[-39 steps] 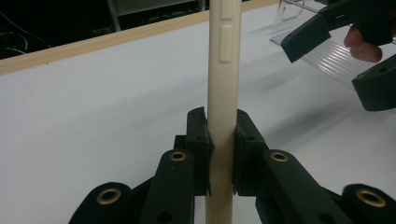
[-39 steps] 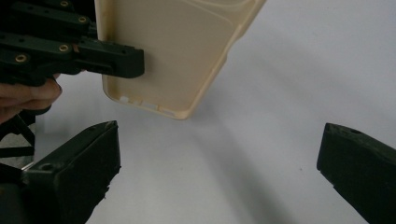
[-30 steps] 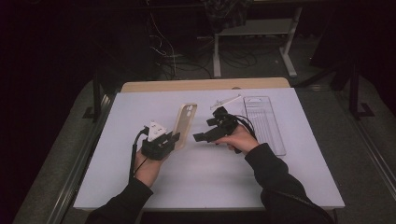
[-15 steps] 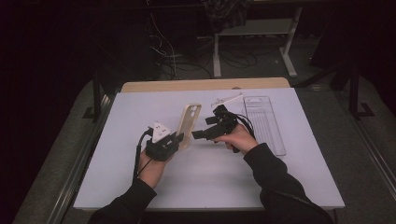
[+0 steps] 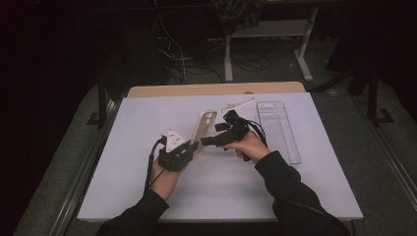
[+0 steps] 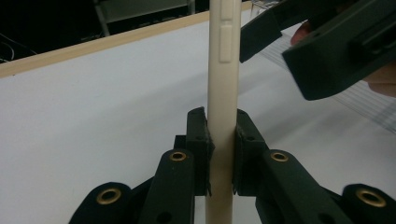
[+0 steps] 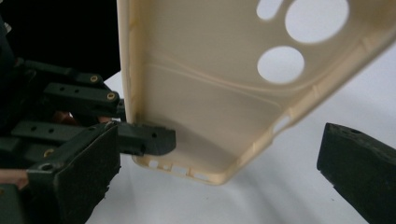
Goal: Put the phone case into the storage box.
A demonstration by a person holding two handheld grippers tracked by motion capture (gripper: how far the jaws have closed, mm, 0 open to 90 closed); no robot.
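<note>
The case (image 5: 204, 132) has risen off the table (image 5: 123, 147) to stand upright. Left gripper (image 6: 219, 140) fingers clench its bottom edge, presenting it; right gripper (image 7: 215, 154) at three o'clock, fingers released, spans it.

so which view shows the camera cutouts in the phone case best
The right gripper view: the phone case faces it, inside surface toward the camera, with the round and slotted cutouts plain. The left gripper view has the case edge-on, pinched in the left tool, so no cutouts. The high view shows them small and dim.
</note>
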